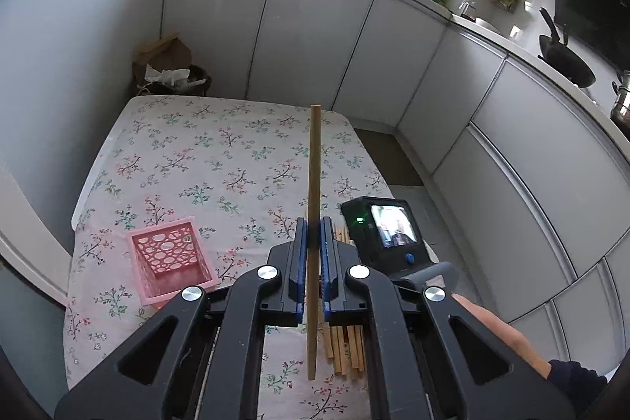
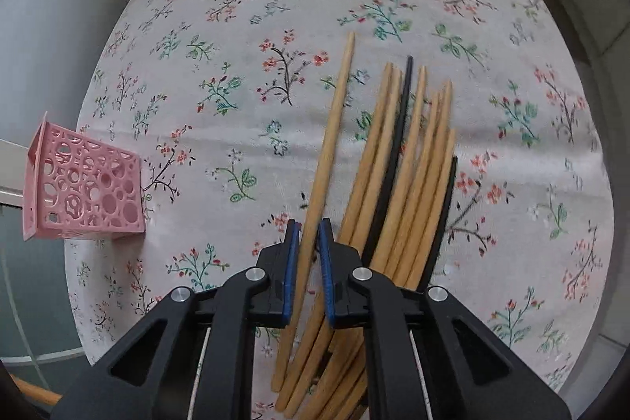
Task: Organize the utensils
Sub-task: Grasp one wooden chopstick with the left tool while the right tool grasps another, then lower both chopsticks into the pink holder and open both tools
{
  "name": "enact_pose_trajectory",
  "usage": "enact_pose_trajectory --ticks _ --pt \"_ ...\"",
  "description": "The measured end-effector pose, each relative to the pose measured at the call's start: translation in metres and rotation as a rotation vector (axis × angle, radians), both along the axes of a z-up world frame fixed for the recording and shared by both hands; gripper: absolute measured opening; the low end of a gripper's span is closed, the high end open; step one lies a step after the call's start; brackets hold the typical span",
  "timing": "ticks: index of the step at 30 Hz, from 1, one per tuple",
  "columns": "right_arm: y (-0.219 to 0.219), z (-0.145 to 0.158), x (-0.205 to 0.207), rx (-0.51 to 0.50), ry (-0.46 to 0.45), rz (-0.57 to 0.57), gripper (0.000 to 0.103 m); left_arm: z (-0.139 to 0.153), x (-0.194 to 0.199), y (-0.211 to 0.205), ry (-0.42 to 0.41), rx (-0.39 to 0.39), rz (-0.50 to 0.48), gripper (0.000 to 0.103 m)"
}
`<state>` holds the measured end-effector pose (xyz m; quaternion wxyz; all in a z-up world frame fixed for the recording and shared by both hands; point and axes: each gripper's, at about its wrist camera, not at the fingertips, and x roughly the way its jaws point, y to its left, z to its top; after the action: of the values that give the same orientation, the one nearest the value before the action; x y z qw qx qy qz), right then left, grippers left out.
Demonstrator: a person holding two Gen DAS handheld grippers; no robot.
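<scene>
My left gripper (image 1: 314, 223) is shut on a single wooden chopstick (image 1: 314, 184), held above the floral table. A pink perforated basket (image 1: 169, 258) stands open-topped to its left. My right gripper (image 2: 308, 227) is down over a pile of wooden and black chopsticks (image 2: 409, 164) and its blue pads are closed around one wooden chopstick (image 2: 334, 121) at the pile's left side. The pink basket shows at the left edge in the right wrist view (image 2: 82, 191). The right gripper's body (image 1: 390, 231) shows just right of my left gripper, over the pile (image 1: 346, 345).
The table (image 1: 220, 152) has a floral cloth and stands against a grey wall on the left. White kitchen cabinets (image 1: 354, 46) run behind and to the right. A bin with paper (image 1: 173, 73) sits beyond the table's far edge.
</scene>
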<state>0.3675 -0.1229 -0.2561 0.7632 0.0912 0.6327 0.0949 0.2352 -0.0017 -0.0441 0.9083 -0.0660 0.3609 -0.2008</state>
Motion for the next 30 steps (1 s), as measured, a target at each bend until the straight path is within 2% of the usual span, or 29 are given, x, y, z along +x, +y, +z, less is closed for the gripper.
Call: enact_pose_trajectory --ticks 3,7,12,16,20,24,30 --pt "-0.002 0.005 0.0 0.045 -0.001 -0.033 0.008 0.006 -0.003 0.002 -0.026 -0.001 -0.004 0.005" --pt "-0.015 0.053 -0.012 0.159 -0.178 -0.068 0.008 0.016 -0.004 0.016 -0.065 -0.018 0.013 0.005" --pt "-0.032 0.094 -0.031 0.182 -0.369 -0.101 0.008 0.033 -0.005 0.041 -0.129 -0.062 0.066 0.005" --pt "-0.033 0.116 -0.046 0.209 -0.492 -0.103 0.008 0.05 -0.016 0.055 -0.234 -0.012 0.144 0.005" --pt "-0.02 0.138 -0.055 0.231 -0.622 -0.093 0.008 0.054 -0.017 0.066 -0.307 0.039 0.223 0.005" --pt "-0.018 0.154 -0.061 0.253 -0.694 -0.091 0.008 0.054 -0.014 0.075 -0.357 0.034 0.261 0.005" --pt "-0.001 0.157 -0.055 0.268 -0.734 -0.09 0.008 0.035 0.006 0.083 -0.307 0.051 0.278 0.005"
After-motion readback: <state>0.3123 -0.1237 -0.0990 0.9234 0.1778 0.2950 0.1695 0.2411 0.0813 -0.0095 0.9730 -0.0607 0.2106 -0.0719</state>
